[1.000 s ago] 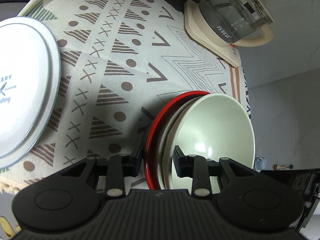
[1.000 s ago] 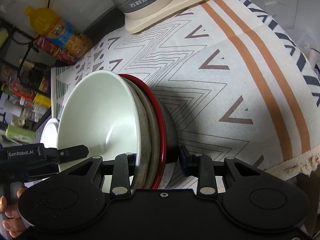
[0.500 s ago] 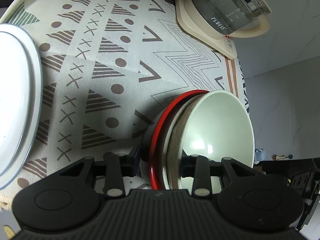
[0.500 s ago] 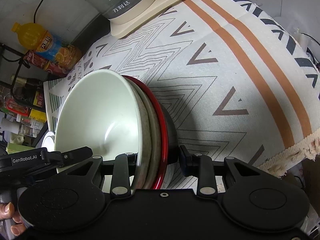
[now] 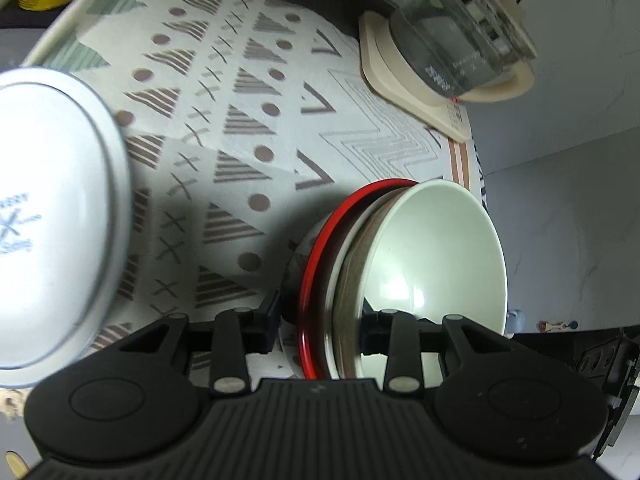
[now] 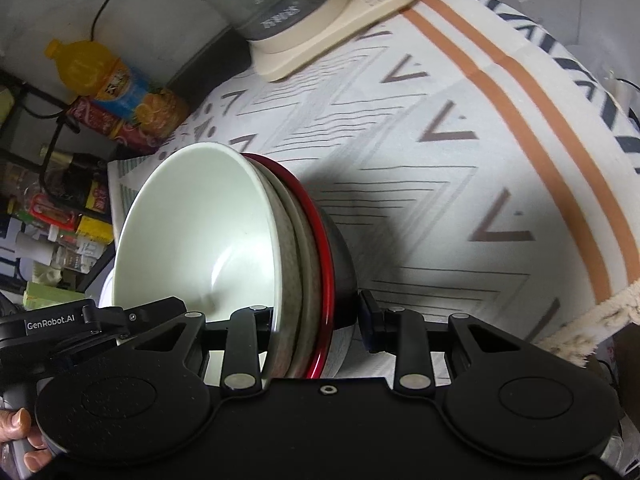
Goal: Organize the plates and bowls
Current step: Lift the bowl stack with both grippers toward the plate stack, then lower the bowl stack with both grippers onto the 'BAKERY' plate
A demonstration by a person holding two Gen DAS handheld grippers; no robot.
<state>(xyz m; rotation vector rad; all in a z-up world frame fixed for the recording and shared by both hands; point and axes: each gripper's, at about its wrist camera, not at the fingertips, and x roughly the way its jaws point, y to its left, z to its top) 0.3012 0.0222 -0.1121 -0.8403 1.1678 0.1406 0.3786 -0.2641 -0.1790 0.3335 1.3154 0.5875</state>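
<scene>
- The nested bowl stack (image 5: 400, 272), 3 or 4 deep as far as I can tell, has drifted nearer the white plate (image 5: 52, 216) on the left.
- Left gripper (image 5: 320, 320) and right gripper (image 6: 316, 316) each clench opposite rims of it.
- Glossy pale-green bowl inside; red-rimmed bowl outermost, above the woven patterned cloth (image 5: 240, 128).

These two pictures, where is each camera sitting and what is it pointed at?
Left wrist: sits on the left gripper, looking down its fingers at the stack of bowls, a white plate and the kettle; only gripper shows.
Right wrist: sits on the right gripper, facing the stack from the opposite side; the other gripper and a hand show.
Shared: stack, kettle, patterned tablecloth.
</scene>
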